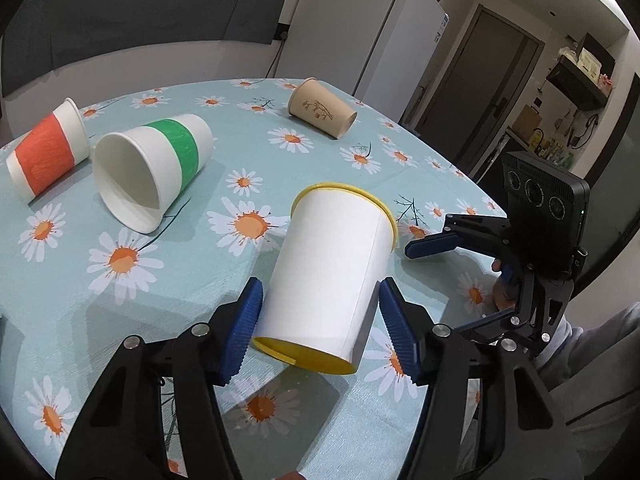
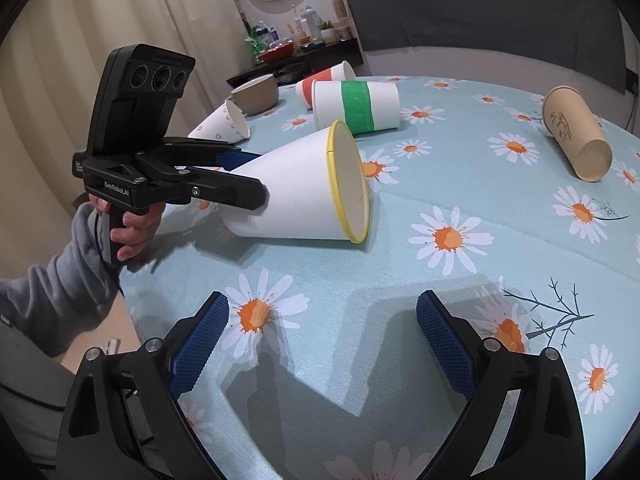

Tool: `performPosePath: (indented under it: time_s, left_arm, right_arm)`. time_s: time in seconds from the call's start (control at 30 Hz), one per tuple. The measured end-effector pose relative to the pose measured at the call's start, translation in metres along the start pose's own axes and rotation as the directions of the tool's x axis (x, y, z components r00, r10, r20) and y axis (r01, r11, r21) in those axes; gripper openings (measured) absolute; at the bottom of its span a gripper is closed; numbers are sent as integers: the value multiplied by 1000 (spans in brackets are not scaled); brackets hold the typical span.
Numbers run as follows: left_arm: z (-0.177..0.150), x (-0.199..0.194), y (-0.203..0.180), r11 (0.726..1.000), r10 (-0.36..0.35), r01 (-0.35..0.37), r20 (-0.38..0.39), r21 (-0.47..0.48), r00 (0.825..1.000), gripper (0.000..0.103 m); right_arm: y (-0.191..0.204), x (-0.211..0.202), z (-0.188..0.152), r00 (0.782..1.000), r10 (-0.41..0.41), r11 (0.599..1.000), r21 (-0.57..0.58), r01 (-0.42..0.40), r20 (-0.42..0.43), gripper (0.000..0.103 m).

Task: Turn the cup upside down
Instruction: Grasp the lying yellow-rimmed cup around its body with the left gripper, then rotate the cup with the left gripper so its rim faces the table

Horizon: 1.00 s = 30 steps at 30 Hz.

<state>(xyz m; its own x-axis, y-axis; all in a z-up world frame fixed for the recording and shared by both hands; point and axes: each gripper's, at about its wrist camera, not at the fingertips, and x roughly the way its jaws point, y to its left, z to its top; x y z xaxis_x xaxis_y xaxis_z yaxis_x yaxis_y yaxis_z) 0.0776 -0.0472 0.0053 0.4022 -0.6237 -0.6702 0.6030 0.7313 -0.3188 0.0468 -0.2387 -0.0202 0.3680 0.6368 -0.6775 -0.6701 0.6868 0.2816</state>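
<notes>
green-banded cup point(image 1: 154, 170), orange-banded cup point(image 1: 48, 152), brown cup point(image 1: 322, 108), daisy tablecloth point(image 1: 256, 160), fridge point(image 1: 360, 28)

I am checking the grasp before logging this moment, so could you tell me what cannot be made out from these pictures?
- Left wrist view: whether the left gripper pads actually press the yellow-rimmed cup; the right pad seems slightly apart.
- Right wrist view: the far pad is hidden behind that cup.
- Right wrist view: the heart-print cup is partly hidden by the left gripper.
- Brown cup print: too small.

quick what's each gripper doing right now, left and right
Left gripper: fingers around the base of the yellow-rimmed cup lying on its side; a firm grip cannot be told.
Right gripper: open, holding nothing.
</notes>
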Motion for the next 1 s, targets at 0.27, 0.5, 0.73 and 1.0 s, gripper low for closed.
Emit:
performPosePath:
  time_s: [0.27, 0.5, 0.73, 1.0]
  left_arm:
    - [0, -18, -10, 992, 112, -109, -50, 66, 992, 60]
    - [23, -33, -30, 925, 319, -256, -205, 280, 925, 60]
    - [36, -19, -58, 813, 503, -291, -356, 505, 787, 59]
    - [46, 6, -70, 787, 541, -238, -452, 569, 709, 56]
  right_arm:
    - [0, -4, 0, 1000, 12, 1000, -3, -11, 22, 91]
    - [2, -7, -2, 999, 19, 1000, -17, -18, 42, 91]
    - [-3, -11, 0, 997, 50, 999, -8, -50, 66, 91]
    - [-4, -17, -2, 992, 69, 998, -9, -68, 102, 91]
